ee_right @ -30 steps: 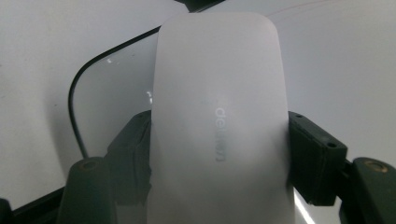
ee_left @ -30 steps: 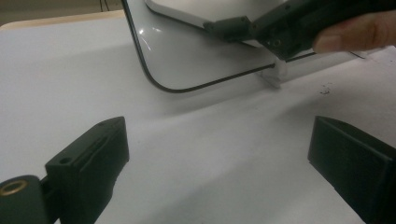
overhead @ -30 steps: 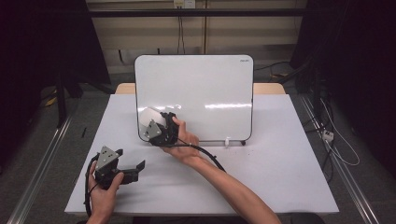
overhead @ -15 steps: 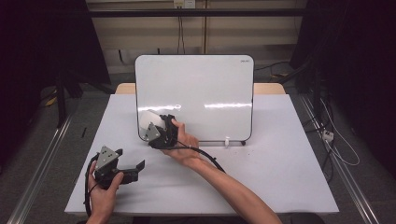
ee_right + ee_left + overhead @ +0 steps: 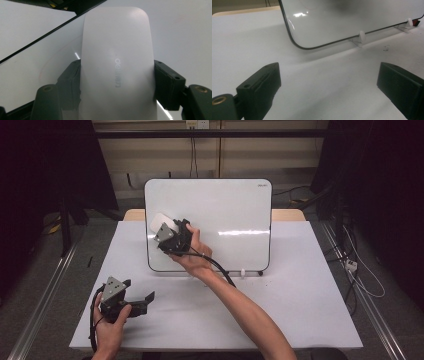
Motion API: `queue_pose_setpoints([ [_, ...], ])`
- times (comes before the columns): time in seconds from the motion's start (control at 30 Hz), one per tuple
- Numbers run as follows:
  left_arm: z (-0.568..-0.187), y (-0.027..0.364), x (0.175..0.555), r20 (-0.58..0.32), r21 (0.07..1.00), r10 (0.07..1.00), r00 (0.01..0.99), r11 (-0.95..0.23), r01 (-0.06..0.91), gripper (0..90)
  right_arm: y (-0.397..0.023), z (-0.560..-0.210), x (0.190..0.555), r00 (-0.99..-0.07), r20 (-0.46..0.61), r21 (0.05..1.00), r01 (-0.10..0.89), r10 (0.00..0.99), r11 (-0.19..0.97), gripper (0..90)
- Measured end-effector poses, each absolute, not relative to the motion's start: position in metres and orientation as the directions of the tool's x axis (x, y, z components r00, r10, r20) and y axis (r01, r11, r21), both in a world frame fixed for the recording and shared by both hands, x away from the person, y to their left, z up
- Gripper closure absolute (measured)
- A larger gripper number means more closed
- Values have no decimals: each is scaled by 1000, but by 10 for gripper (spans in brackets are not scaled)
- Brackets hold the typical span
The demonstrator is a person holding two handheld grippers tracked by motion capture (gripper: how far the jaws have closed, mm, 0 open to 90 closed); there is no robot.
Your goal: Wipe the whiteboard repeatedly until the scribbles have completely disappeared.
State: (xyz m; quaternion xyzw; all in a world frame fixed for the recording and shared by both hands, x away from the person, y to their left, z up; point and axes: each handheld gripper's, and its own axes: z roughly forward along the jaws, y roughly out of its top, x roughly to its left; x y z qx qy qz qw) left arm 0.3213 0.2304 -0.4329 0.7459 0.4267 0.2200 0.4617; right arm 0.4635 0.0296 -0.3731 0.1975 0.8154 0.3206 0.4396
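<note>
The fingers [image 5: 259, 87] of the left gripper [image 5: 131, 299] stand wide apart with nothing between them, low over the near left part of the table [image 5: 300, 310], held in the person's left hand [image 5: 107, 325]. The tabletop is plain white and matte, with a few small dark specks near the board's feet. Farther in, the right gripper [image 5: 167, 232] has its fingers [image 5: 170, 85] clamped on the two sides of a white eraser [image 5: 117, 65], pressing it flat against the upper left area of the whiteboard [image 5: 225, 215]. The board stands upright on small white clip feet [image 5: 361, 36] near the middle of the table, its glossy face catching a bright streak of light. Behind the table the room is dim: a pale wall [image 5: 210, 155], dark curtains [image 5: 380, 195] at both sides, cables [image 5: 360, 270] on the grey floor at right, and a metal rail [image 5: 45, 305] along the left.
</note>
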Motion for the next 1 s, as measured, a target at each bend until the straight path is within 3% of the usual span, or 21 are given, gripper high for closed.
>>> queue_pose_setpoints([
  [0.43, -432, 232, 321, -71, 879, 840, 538, -202, 432, 53, 37, -340, 493, -488, -567, 729, 78, 664, 680, 314],
  [1.0, -433, 231, 321, -66, 879, 840, 539, -207, 429, 53, 43, -356, 477, -514, -603, 682, 66, 611, 729, 315],
])
